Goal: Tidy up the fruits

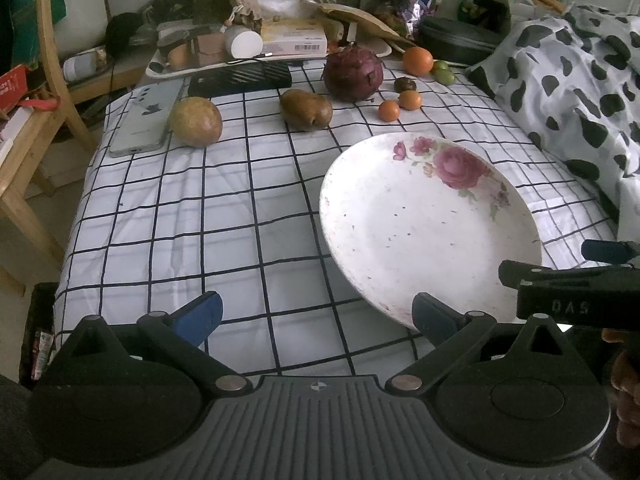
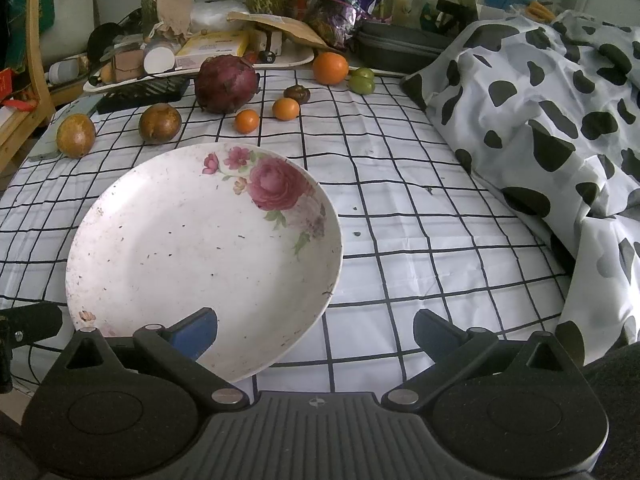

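Both the left hand-held gripper point(image 1: 316, 316) and the right hand-held gripper point(image 2: 316, 330) hover released and empty over the grid-patterned counter point(image 2: 400, 184). The white flower-printed plate point(image 2: 180, 248) lies bare just ahead. The fruits sit beyond it, the round brown pear point(image 2: 160, 123) nearest. A good first grasp would likely straddle that pear's middle, squeezing gently.

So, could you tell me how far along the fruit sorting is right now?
Nothing looks done: the floral plate holds no fruit. Nothing is in hand; the left gripper and right gripper are open. Left on the checked cloth: two pears, dragon fruit, orange, small fruits.
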`<state>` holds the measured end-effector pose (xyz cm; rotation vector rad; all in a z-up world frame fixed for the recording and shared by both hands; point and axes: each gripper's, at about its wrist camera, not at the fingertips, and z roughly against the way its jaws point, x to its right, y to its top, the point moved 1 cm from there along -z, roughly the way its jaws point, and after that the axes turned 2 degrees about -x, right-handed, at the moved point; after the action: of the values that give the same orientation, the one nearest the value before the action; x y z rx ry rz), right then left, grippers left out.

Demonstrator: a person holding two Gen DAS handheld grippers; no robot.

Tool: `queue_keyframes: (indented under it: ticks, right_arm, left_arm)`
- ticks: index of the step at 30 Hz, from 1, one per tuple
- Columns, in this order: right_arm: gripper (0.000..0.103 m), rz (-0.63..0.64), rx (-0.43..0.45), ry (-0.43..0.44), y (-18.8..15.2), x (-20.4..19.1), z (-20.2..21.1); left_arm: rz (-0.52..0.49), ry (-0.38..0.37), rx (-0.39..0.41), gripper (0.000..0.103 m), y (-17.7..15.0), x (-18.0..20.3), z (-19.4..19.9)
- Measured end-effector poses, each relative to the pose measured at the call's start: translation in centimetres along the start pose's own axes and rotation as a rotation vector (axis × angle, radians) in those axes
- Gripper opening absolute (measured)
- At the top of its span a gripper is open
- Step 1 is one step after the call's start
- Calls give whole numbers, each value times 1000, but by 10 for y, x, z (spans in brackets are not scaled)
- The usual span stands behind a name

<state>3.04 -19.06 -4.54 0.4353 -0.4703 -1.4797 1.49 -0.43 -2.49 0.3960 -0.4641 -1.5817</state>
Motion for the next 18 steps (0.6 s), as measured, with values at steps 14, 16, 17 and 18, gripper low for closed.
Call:
queue_keyframes:
  ticks: [14, 16, 17, 18]
  right_arm:
    - [103, -37, 85, 50, 9, 7, 13]
    - [103, -34, 93, 47, 10, 6, 13]
    - [103, -31, 97, 43, 11, 6, 13]
    - [103, -28, 103, 39, 12, 6, 13]
  left_arm:
    - [11, -30, 34, 102, 4, -1, 5]
    - [13, -30, 35, 102, 7, -1, 5]
    - [11, -28, 37, 102, 8, -2, 6]
    - [6, -25, 39, 102, 9, -2, 6]
